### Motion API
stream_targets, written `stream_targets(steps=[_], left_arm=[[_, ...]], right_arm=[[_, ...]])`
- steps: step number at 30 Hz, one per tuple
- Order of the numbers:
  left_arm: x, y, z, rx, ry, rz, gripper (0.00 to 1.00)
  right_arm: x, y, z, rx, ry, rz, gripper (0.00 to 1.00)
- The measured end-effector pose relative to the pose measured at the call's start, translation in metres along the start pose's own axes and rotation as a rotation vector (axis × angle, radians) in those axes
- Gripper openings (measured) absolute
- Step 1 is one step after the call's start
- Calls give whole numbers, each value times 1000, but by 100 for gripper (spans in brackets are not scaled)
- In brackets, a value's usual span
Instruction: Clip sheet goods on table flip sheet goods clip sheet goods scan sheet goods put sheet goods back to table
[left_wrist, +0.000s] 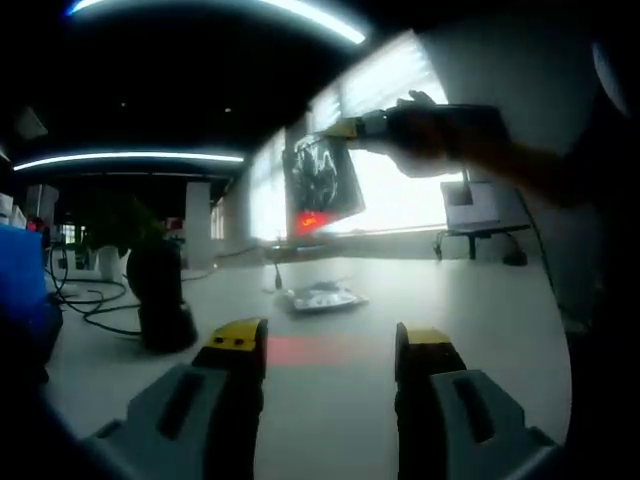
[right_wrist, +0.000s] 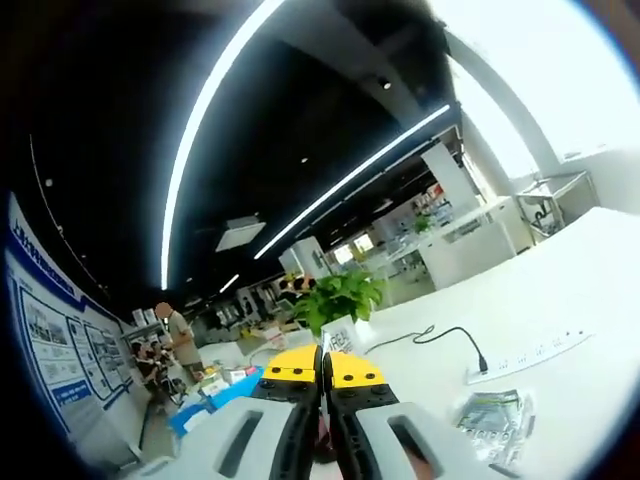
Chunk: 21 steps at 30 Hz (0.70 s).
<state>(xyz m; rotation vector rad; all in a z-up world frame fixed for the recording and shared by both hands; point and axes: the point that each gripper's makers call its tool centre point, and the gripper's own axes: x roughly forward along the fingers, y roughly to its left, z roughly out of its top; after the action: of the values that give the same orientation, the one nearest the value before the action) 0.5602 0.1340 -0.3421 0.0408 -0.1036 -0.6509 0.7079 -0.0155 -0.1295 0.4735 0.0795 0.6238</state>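
In the left gripper view, a dark printed sheet packet (left_wrist: 322, 180) hangs in the air above the white table (left_wrist: 480, 320), with a red scan light glowing on its lower edge. The right gripper (left_wrist: 347, 128) reaches in from the right, held by a hand, and is shut on the packet's top. My left gripper (left_wrist: 330, 342) sits low over the table with its jaws open and nothing between them. A second packet (left_wrist: 322, 297) lies flat on the table beyond it. In the right gripper view, the right gripper (right_wrist: 321, 366) has its yellow tips pressed together, and a packet (right_wrist: 490, 415) lies on the table.
A black scanner-like stand (left_wrist: 160, 295) stands on the left with cables beside it, and a red light patch (left_wrist: 310, 350) falls on the table. A power strip (right_wrist: 530, 352), a potted plant (right_wrist: 335, 295) and a distant person (right_wrist: 177, 338) are also in sight.
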Motion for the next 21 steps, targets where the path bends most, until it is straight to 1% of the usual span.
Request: stream_targets(steps=[3,6,8,12,14,17,19,21], left_arm=[[0,0,-1,1,3,1,44],[0,1,-1,2,5,2,44],[1,1,-1,3,6,3,44],[1,1,-1,1,6,4,44],[1,1,-1,3,6,3,44],[1,2,-1,2,7,3,44],[2,1,-2,2,10,3,44],[2,1,-2,5,12,1,44]], right_arm=[[-7,-6,1,-2,0,-7,0],[-14,-8,1,-31,2,-12,0],[-16,-14,3,-51,8,-17,0],[-22,-16,2,-97,17,-21,0],[-25,-17,3,-136,12,-22,0],[-28,-20,6,-248,-3,-26,0],[-30,-19,3,-257,-4,-23,0],[-31,-22,0,-289,-1,-31,0]])
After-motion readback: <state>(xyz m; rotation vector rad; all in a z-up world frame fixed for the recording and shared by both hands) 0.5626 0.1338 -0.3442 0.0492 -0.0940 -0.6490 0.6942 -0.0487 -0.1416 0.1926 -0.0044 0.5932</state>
